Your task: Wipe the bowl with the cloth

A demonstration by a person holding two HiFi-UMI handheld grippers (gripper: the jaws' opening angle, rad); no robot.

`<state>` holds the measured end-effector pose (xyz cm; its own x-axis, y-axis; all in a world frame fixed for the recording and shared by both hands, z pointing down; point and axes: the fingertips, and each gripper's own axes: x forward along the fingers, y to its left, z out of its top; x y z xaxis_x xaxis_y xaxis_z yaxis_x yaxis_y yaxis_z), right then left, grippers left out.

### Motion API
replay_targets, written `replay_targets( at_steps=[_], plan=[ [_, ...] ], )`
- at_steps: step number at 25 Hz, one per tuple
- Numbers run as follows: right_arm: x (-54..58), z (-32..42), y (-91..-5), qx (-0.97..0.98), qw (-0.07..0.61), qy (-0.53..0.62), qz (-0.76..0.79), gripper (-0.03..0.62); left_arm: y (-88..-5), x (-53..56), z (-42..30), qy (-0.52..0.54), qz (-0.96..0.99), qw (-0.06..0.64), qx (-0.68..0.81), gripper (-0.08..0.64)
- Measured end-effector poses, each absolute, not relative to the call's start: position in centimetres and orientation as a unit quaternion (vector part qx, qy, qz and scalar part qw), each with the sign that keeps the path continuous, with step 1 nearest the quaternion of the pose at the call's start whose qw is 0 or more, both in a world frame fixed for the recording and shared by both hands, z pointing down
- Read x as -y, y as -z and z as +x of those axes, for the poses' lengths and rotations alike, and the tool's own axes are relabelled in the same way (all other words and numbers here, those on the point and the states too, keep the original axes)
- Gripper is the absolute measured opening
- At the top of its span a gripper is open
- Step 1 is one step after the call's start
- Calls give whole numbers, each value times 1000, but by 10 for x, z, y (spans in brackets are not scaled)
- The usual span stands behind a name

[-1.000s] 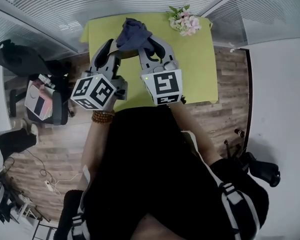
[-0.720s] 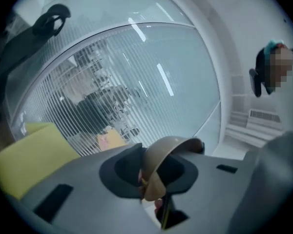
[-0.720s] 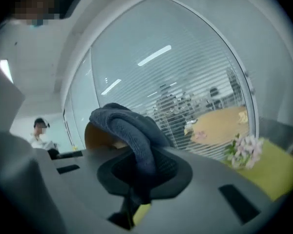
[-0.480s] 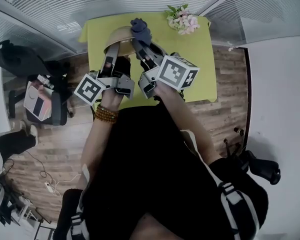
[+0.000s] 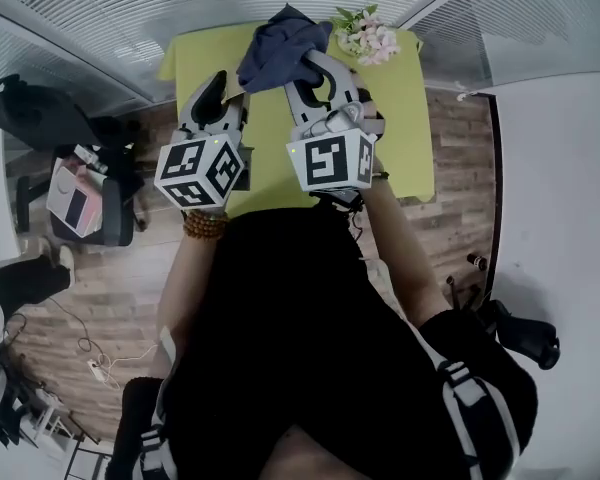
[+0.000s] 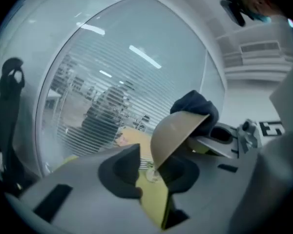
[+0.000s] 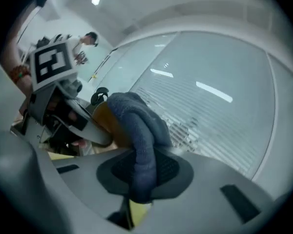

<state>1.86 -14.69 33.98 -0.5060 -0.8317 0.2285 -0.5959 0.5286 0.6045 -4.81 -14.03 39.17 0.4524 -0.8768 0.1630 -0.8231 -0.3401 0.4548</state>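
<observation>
While my right fingers are pinched tight on a fold of the dark blue cloth, my left fingers stand partly apart. They have just been opening, and nothing is clamped in them. Between the left fingers sits the lower rim of the tan bowl. It touches one finger's pad or lies just beside it, I cannot tell which. A clear gap parts it from the other finger, with the yellow-green worktop showing through. The bowl stands tilted on that edge, just beyond my left fingertips, its hollow turned toward my right gripper.

From the right fingers the cloth runs up and over the bowl's upper rim, bunched against its inside. The bowl thus lies just past the right fingertips, mostly hidden behind the cloth. My left gripper is close beside the right one, both over the worktop. Farther beyond the right fingers, at the worktop's far corner, lies a small bunch of pink and white flowers. Behind everything runs a curved glass wall with blinds.
</observation>
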Motion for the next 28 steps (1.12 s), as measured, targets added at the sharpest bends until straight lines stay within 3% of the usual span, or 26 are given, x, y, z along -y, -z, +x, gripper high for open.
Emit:
replay_targets(
  at_steps=[1, 3, 5, 14, 19, 20, 22, 24, 26, 28],
  plan=[
    [141, 11, -336, 829, 258, 265, 419, 46, -394, 141, -50, 95, 801, 286, 517, 42],
    [133, -2, -328, 830, 236, 284, 417, 41, -399, 138, -54, 180, 768, 370, 490, 18],
    [131, -2, -323, 843, 204, 254, 429, 35, -398, 135, -53, 226, 755, 409, 460, 15],
    [139, 22, -344, 893, 27, -108, 436, 29, -387, 131, -44, 291, 742, 449, 404, 15],
    [139, 38, -372, 866, -40, -335, 369, 31, -388, 131, -18, 282, 763, 468, 346, 17],
    [141, 44, -377, 859, -46, -362, 359, 31, -386, 131, -10, 270, 782, 455, 329, 47],
    [147, 59, -384, 863, -25, -341, 373, 31, -383, 125, 11, 216, 832, 419, 293, 139],
    [152, 78, -381, 880, 43, -215, 422, 29, -383, 120, 22, 130, 877, 360, 292, 198],
    [152, 85, -371, 882, 129, -48, 450, 31, -383, 123, 14, 41, 896, 280, 342, 201],
    [145, 79, -361, 879, 167, 49, 444, 35, -389, 126, 11, -43, 900, 209, 381, 193]
  ],
)
